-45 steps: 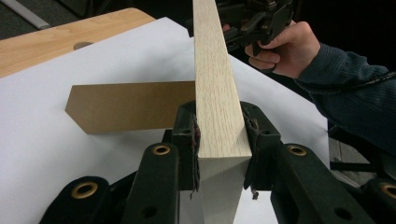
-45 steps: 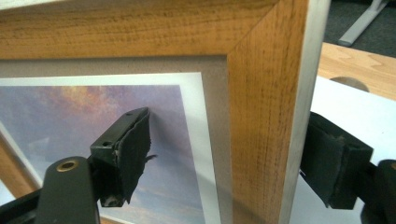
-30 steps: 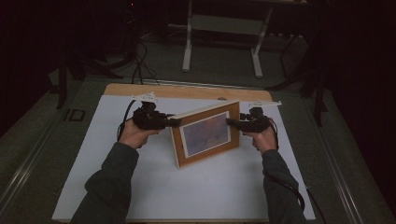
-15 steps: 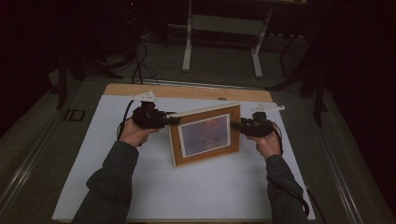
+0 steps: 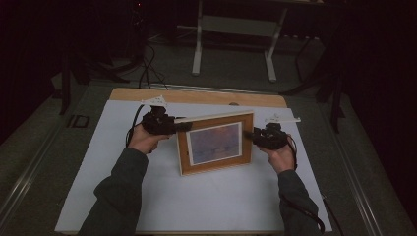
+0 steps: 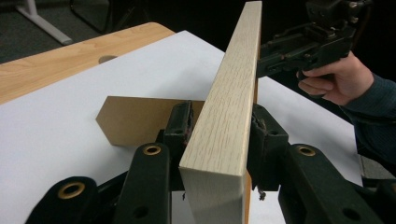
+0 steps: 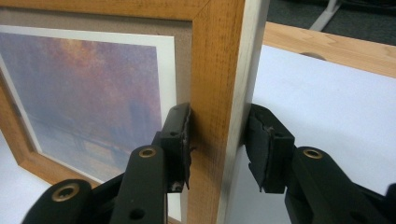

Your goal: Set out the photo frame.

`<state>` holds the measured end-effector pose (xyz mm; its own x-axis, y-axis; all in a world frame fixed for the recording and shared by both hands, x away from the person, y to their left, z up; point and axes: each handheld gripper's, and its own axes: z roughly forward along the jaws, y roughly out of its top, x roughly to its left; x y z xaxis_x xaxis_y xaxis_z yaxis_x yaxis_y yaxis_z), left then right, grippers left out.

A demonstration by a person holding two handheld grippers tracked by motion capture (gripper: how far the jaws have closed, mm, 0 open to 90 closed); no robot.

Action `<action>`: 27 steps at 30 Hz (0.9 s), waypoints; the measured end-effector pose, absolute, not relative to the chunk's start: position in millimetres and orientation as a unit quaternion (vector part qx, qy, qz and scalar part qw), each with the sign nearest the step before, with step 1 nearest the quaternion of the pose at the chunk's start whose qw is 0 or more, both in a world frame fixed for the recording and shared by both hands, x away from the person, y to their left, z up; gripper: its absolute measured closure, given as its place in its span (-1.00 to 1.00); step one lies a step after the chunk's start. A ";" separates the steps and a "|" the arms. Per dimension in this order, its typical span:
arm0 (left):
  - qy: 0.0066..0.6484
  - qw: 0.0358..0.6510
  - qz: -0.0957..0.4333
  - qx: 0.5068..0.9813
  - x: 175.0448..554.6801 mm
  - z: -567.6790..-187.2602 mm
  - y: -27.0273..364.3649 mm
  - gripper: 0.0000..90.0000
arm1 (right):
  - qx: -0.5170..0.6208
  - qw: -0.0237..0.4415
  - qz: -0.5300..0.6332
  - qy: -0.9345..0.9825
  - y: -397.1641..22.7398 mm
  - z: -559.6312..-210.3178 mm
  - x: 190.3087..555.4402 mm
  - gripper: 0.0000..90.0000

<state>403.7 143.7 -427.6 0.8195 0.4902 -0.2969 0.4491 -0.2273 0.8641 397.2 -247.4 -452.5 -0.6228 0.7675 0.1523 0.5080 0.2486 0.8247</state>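
A wood picture frame (image 5: 215, 143) with a bluish-purple print stands upright on the white mat (image 5: 123, 196), and its brown easel back (image 6: 135, 119) is folded out behind it. My left gripper (image 5: 184, 127) straddles the frame's left edge (image 6: 229, 107). Its jaws have just been opening, so the pads sit slack beside the two faces. My right gripper (image 5: 248, 135) is at the right edge (image 7: 215, 70). Its jaws have just been closing, and the pads now press on the front and back. The right gripper (image 6: 280, 53) also shows at the frame's far end in the left gripper view.
The white mat covers most of a wooden tabletop (image 5: 196, 96), whose bare strip runs along the far side with a round hole (image 5: 234, 103) in it. Past the table, the white legs of a stand (image 5: 199, 49) and cables lie on the dark floor.
The right hand has slid slightly toward me along the frame's right edge, and its jaws have narrowed onto the frame. The frame stays upright in nearly the same spot.
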 end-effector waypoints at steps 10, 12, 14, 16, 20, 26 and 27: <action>0.307 0.544 0.042 0.780 398.0 -422.5 149.0 0.32 | 0.426 0.156 0.453 0.767 -248.4 -452.2 382.4 0.37; 0.305 0.544 0.045 0.781 397.3 -421.7 149.5 0.36 | 0.431 0.158 0.452 0.764 -248.7 -452.0 379.0 0.37; 0.304 0.544 0.043 0.781 397.1 -421.5 149.8 0.36 | 0.435 0.161 0.452 0.762 -248.7 -451.8 376.0 0.37; 0.304 0.545 0.042 0.780 397.6 -422.1 149.9 0.37 | 0.437 0.164 0.451 0.761 -248.6 -451.7 373.5 0.37; 0.305 0.547 0.035 0.779 399.2 -423.5 150.1 0.38 | 0.440 0.165 0.448 0.760 -248.9 -451.4 370.5 0.37; 0.305 0.548 0.029 0.778 401.0 -425.0 149.6 0.38 | 0.452 0.166 0.445 0.755 -249.0 -451.3 362.9 0.37; 0.305 0.548 0.029 0.778 401.0 -425.0 149.6 0.38 | 0.452 0.166 0.445 0.755 -249.0 -451.3 362.9 0.37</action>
<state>401.0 149.6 -425.0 0.8118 0.5072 -0.2896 0.4433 -0.2123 0.8709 362.9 -249.0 -451.3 -0.5353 0.8310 0.1515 0.5352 0.1949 0.8219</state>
